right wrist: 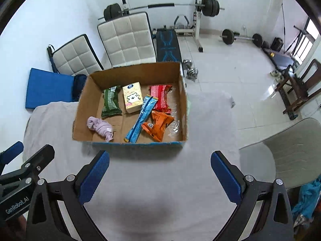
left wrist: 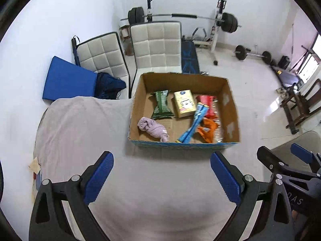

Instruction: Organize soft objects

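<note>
Both grippers, left (left wrist: 161, 177) and right (right wrist: 160, 175), hover wide open and empty above a cloth-covered table (right wrist: 152, 180), facing a cardboard box (right wrist: 84, 104) holding snack packets and a lilac cloth (right wrist: 100, 127).

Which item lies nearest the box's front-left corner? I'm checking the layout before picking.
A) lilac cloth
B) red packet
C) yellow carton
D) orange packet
A: the lilac cloth lies by the front-left corner of the box, nearer it than any other item inside.
</note>
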`<state>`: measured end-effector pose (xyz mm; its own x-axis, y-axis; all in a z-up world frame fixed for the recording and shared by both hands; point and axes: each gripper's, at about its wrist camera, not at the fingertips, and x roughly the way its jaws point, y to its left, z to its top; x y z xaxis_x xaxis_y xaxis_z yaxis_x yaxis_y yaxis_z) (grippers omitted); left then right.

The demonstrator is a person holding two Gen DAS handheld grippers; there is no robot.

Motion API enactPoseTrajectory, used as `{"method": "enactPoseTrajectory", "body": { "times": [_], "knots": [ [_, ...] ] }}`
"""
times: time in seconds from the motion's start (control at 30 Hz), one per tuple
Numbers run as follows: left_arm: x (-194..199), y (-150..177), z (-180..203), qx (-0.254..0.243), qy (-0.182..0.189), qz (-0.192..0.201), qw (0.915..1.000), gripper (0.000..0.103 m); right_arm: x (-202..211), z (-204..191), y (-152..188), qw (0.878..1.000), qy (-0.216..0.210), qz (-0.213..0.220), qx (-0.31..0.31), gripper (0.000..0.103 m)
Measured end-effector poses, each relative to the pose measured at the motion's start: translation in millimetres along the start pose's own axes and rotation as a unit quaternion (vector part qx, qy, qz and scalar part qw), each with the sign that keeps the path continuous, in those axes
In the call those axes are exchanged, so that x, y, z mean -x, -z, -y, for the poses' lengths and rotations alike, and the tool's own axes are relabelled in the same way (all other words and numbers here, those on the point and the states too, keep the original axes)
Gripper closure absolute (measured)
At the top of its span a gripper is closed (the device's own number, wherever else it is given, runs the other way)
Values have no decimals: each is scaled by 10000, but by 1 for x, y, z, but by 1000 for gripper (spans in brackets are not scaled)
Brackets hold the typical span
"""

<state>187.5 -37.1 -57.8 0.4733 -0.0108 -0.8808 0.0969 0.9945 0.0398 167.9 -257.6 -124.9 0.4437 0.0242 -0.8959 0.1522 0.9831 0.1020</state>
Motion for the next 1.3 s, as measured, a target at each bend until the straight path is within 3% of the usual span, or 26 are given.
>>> {"method": "enactPoseTrajectory", "body": {
  "times": [0.3, 0.47, 0.67, 0.9, 1.3],
  "knots": [
    [78, 15, -10, 150, -42, 470, 9988, 4, 104, 3, 36, 9988, -123, 449, 152, 0],
    [112, 28, -16, 166, -98, 544, 9983, 4, 162, 2, 61, 9967, -135, 770, 238, 0],
    [136, 44, -15, 147, 9, 597, 9981, 4, 207, -1, 86, 9960, -280, 786, 333, 0],
    [147, 52, -10, 91, -54, 757, 9971, 4, 222, 1, 94, 9953, -75, 887, 373, 0],
    [130, 44, -13, 203, -108, 941, 9953, 2, 221, 4, 68, 9910, 175, 1294, 302, 0]
  ]
}}
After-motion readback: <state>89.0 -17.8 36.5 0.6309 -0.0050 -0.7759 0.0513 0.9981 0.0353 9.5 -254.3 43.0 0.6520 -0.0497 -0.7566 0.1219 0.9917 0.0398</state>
